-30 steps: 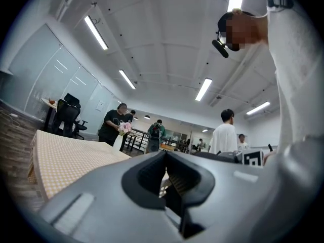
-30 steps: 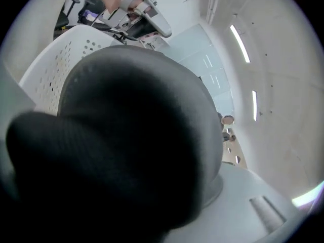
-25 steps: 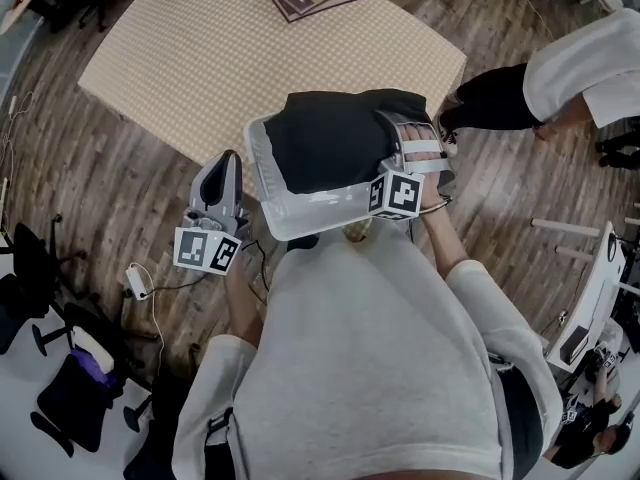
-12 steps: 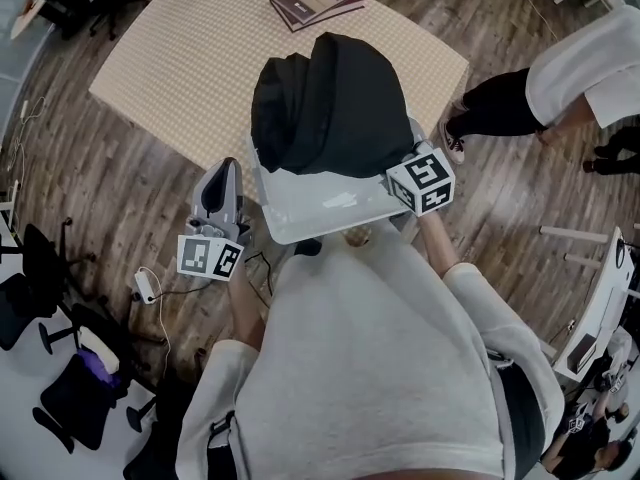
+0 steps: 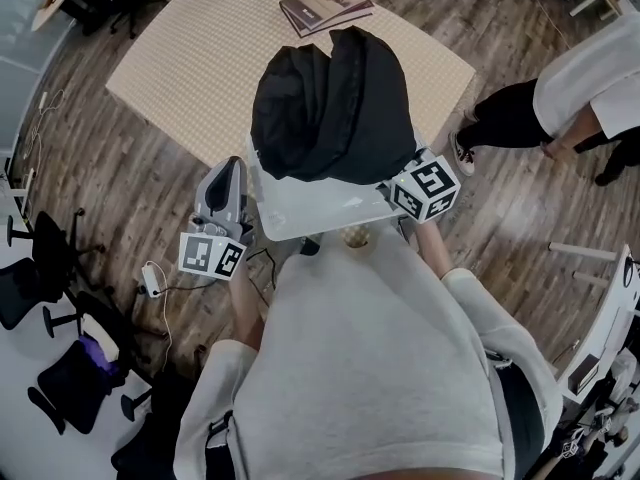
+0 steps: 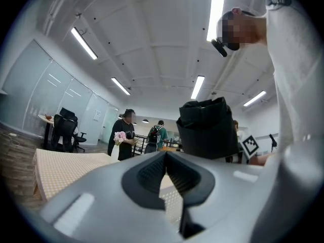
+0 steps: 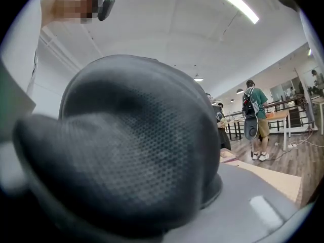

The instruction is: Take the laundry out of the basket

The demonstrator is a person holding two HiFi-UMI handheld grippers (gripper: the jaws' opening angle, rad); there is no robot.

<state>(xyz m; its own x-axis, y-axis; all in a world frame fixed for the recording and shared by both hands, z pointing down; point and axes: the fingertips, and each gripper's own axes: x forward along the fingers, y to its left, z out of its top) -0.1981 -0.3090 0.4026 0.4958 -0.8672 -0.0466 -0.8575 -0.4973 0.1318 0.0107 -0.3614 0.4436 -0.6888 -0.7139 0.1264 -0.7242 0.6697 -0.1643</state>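
The black garment (image 5: 330, 108) hangs bunched above the white basket (image 5: 320, 213) because your right tongs (image 5: 398, 176) point upward, clamped on its fabric, and the cloth drapes over them. Your left tongs (image 5: 226, 190), closed and empty, wait beside the basket, out of the way of the lift.

A bunched black garment (image 5: 330, 98) hangs above the white basket (image 5: 312, 210), its lower edge meeting the right gripper (image 5: 400, 176). The left gripper (image 5: 226, 180) stands just beside the basket's left wall, apart from the garment. Beyond, a book (image 5: 325, 6) lies on a beige mat (image 5: 190, 58).
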